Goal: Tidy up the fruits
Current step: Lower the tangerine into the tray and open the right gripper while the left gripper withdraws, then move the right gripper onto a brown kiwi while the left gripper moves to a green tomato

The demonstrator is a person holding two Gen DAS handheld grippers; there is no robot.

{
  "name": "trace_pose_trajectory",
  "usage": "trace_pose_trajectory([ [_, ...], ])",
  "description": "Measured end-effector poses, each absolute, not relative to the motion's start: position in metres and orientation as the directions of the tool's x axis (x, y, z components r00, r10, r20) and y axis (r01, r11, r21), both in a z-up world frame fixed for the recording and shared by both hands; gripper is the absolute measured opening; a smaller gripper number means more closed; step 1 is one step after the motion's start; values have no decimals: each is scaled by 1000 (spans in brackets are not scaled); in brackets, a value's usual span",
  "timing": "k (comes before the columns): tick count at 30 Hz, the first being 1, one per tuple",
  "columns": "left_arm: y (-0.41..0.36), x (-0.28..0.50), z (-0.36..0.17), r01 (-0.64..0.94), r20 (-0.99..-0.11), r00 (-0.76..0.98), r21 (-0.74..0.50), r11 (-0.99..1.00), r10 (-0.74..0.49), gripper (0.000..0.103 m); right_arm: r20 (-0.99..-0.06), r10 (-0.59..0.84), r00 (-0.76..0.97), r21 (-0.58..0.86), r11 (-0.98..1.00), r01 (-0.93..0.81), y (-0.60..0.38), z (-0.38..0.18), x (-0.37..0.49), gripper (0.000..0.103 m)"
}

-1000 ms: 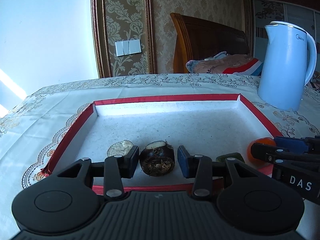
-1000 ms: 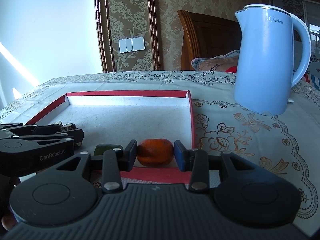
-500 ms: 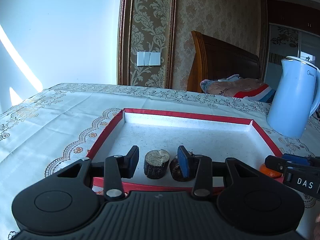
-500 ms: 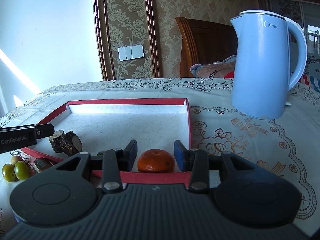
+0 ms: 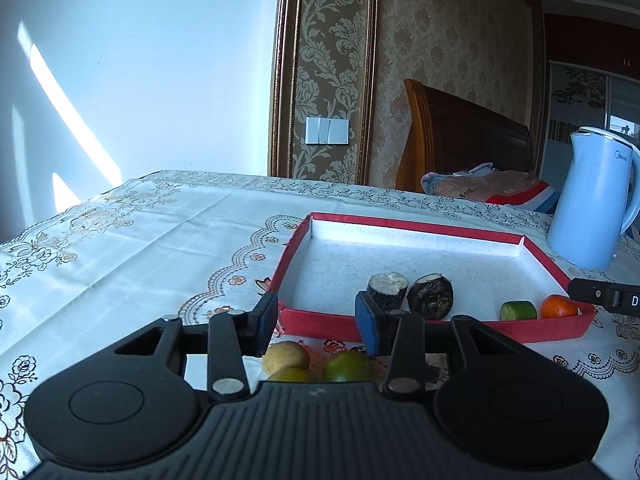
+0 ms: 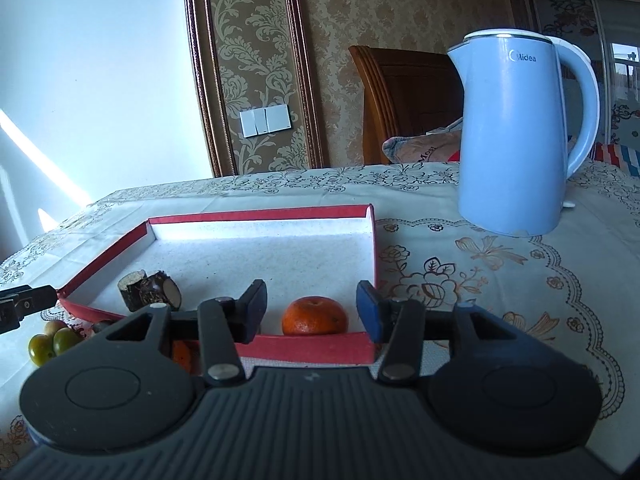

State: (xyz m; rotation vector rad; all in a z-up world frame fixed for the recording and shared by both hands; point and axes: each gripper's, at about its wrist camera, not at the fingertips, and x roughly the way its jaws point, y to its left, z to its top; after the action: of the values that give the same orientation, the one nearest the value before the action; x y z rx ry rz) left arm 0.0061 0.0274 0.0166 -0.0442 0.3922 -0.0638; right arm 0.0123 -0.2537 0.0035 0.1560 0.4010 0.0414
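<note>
Red card walls with a white, grainy lining make up the shallow tray (image 6: 370,240), which lies just ahead of both tools. The right gripper (image 6: 311,307) stands at the tray's near wall; its jaws have just been opening, and now they stand apart with the mandarin (image 6: 315,315) resting between them inside the tray, clear of both blue pads. The mandarin is round, dimpled and a little flattened. Left of it, near the tray's left wall, two dark stubby cut pieces (image 6: 149,290) with pale flat ends lie touching each other. A small green fruit (image 5: 518,310) lies just beside the mandarin on its left.

The left gripper (image 5: 316,322) has its jaws spread and empty, hovering before the tray's near left corner. Below its fingers, on the embroidered tablecloth (image 5: 140,240), lie smooth round yellow-green fruits (image 5: 320,362), bunched together outside the tray. The far half of the tray floor lies open. Beyond the right gripper, to its right, a smooth pale-blue kettle (image 6: 516,136) stands well apart from the tray.
</note>
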Motion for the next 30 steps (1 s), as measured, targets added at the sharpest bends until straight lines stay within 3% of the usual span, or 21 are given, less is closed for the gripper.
trace_pose_trajectory([
  [3, 43, -4, 17, 58, -373, 924, -67, 996, -78, 42, -406, 129, 905, 183, 981, -58, -251, 1, 0, 47],
  [6, 56, -13, 16, 38, -374, 926, -62, 997, -59, 51, -423, 176, 889, 186, 977, -105, -245, -5, -16, 47],
  [11, 70, -25, 12, 27, -385, 922, -59, 998, -47, 51, -448, 222, 866, 184, 971, -154, -237, -7, -30, 47],
  [16, 71, -36, 5, 35, -394, 918, -12, 999, -37, 67, -498, 209, 842, 126, 978, -168, -222, -10, -31, 47],
  [23, 65, -36, 1, 85, -420, 905, 30, 996, -64, 71, -551, 185, 814, 77, 982, -171, -212, -15, -25, 46],
  [28, 54, -32, -3, 170, -451, 884, 59, 984, -126, 72, -577, 177, 798, 54, 982, -179, -208, -18, -21, 30],
  [30, 50, -27, -4, 188, -472, 871, 68, 980, -134, 72, -580, 173, 796, 43, 982, -182, -206, -18, -21, 30],
])
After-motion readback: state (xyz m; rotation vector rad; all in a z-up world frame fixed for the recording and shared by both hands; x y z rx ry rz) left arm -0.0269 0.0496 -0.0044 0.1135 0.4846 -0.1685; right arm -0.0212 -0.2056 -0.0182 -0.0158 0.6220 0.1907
